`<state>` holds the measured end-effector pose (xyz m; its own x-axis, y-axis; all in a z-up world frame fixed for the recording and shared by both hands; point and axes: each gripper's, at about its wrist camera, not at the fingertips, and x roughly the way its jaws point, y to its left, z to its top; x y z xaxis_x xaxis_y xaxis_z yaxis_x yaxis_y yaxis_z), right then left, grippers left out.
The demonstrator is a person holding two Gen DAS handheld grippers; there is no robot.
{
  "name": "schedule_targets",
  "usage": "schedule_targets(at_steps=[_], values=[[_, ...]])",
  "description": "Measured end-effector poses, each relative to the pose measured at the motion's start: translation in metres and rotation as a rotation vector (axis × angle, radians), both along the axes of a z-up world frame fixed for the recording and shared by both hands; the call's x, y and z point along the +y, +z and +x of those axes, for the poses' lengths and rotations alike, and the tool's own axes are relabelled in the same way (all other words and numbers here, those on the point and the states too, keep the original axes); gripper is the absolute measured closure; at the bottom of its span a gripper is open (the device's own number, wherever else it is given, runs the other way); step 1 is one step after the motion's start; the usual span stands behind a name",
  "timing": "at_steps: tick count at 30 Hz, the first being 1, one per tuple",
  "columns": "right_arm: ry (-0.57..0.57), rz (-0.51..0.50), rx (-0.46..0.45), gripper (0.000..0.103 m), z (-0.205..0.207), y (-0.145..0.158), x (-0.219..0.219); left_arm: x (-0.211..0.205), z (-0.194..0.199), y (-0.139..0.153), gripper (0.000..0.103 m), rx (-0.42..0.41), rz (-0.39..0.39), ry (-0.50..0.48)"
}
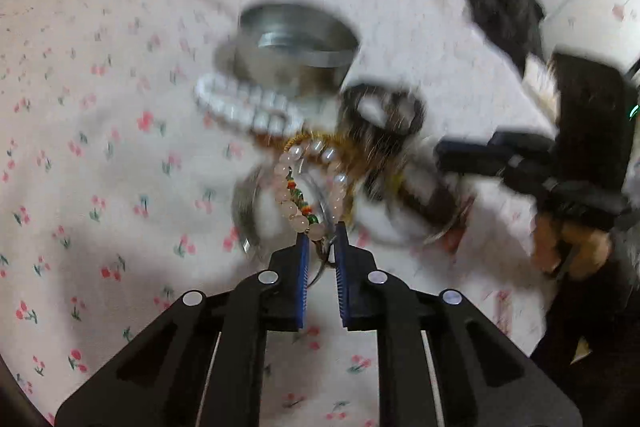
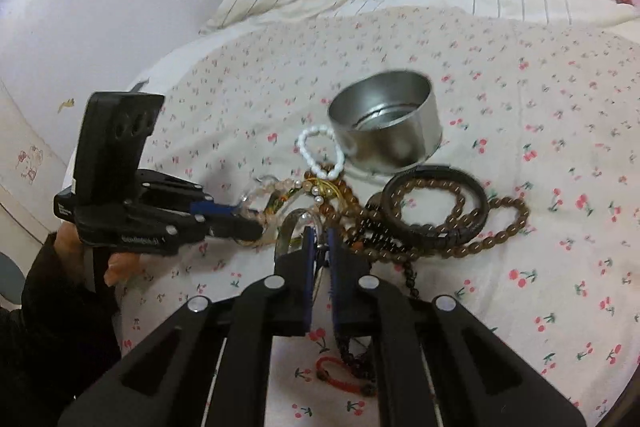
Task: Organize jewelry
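Jewelry, left wrist view: a tangled pile on the cherry-print bedsheet [image 1: 100, 147], straight ahead of the left gripper [image 1: 322, 239].
Left gripper: blue pads drawn close, clamped on the pink bead bracelet [image 1: 298, 187] with a green-and-orange strand; the bracelet loops away from the tips.
White bead bracelet [image 1: 244, 109]: beyond the pink one, against the near wall of the metal tin [image 1: 296, 43].
Right gripper [image 1: 452, 159]: ahead to the right, a hand [image 1: 568, 247] on its grip; blurred.
Jewelry, right wrist view: heaped just ahead of the right gripper [image 2: 320, 239].
Right gripper: pads nearly together, pinching a clear bangle [image 2: 298, 227].
Brown bead strands [image 2: 472, 223] and dark band [image 2: 436, 199]: ahead to the right.
Tin: further ahead, open, empty.
Red cord bracelet [image 2: 334, 371]: beneath the gripper.
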<state>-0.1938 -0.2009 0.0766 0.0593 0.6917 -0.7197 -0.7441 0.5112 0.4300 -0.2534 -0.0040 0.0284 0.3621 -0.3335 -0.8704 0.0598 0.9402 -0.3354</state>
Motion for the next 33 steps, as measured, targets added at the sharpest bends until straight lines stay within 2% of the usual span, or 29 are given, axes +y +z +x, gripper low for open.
schedule_targets(at_steps=[2, 8, 11, 16, 20, 22, 24, 27, 33], values=[[0.027, -0.03, -0.001, 0.095, -0.004, -0.006, 0.005, -0.004, 0.002, -0.014, 0.089, 0.056, 0.027, -0.025], [0.05, -0.07, 0.012, 0.095, -0.008, -0.016, 0.009, -0.007, 0.0, -0.008, 0.088, 0.05, 0.038, -0.029], [0.039, -0.062, 0.018, 0.095, -0.006, -0.018, 0.006, -0.007, -0.001, 0.005, 0.09, 0.006, 0.035, -0.025], [0.011, -0.013, 0.007, 0.095, -0.003, -0.007, 0.0, 0.003, -0.011, 0.028, 0.098, -0.08, -0.026, -0.021], [0.002, 0.003, 0.031, 0.095, 0.001, -0.007, -0.002, 0.016, -0.01, 0.033, 0.099, -0.101, -0.053, 0.022], [0.004, 0.009, 0.034, 0.095, 0.002, -0.005, -0.003, 0.014, -0.011, 0.036, 0.099, -0.105, -0.053, 0.009], [0.005, 0.013, 0.037, 0.095, 0.001, -0.004, -0.002, 0.006, -0.011, 0.03, 0.099, -0.071, -0.008, -0.026], [0.002, 0.029, 0.046, 0.095, 0.002, -0.003, -0.004, 0.008, -0.011, 0.031, 0.099, -0.09, -0.018, -0.012], [-0.032, 0.122, 0.077, 0.095, 0.011, 0.012, -0.016, 0.023, -0.015, 0.062, 0.099, -0.211, -0.135, 0.049]])
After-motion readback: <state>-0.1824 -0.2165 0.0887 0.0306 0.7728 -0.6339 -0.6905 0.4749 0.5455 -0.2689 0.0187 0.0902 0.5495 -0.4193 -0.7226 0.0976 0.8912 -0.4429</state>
